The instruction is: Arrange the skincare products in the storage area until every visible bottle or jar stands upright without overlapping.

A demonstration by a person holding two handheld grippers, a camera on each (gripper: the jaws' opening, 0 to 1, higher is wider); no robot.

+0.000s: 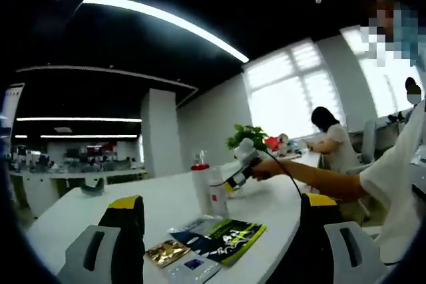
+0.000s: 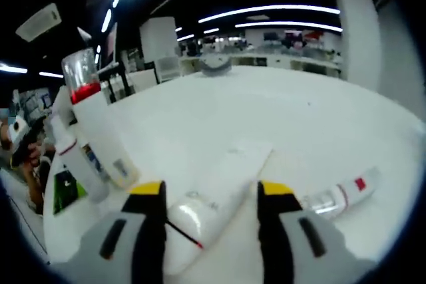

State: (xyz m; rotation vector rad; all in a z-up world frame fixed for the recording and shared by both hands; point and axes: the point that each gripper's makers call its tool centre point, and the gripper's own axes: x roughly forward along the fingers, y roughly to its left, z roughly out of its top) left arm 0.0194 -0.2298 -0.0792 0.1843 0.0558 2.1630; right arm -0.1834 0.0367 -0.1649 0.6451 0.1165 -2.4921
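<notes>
Lying flat between the right gripper (image 2: 210, 194)'s spread jaws is a white tube (image 2: 206, 197), its long axis running forward along them, cap end nearest the camera (by my reading), so this hand is the nearer one for standing it up. Beside it to the right is lying a second tube (image 2: 339, 194); to the left two bottles (image 2: 100, 141) are standing upright. Well back, the left gripper (image 1: 223, 207) is hovering with jaws apart above flat packets (image 1: 219, 237) on the white table (image 2: 293, 111).

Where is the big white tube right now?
In the right gripper view the big white tube lies flat on the white table, between the right gripper's open jaws, with a smaller tube lying to its right.
</notes>
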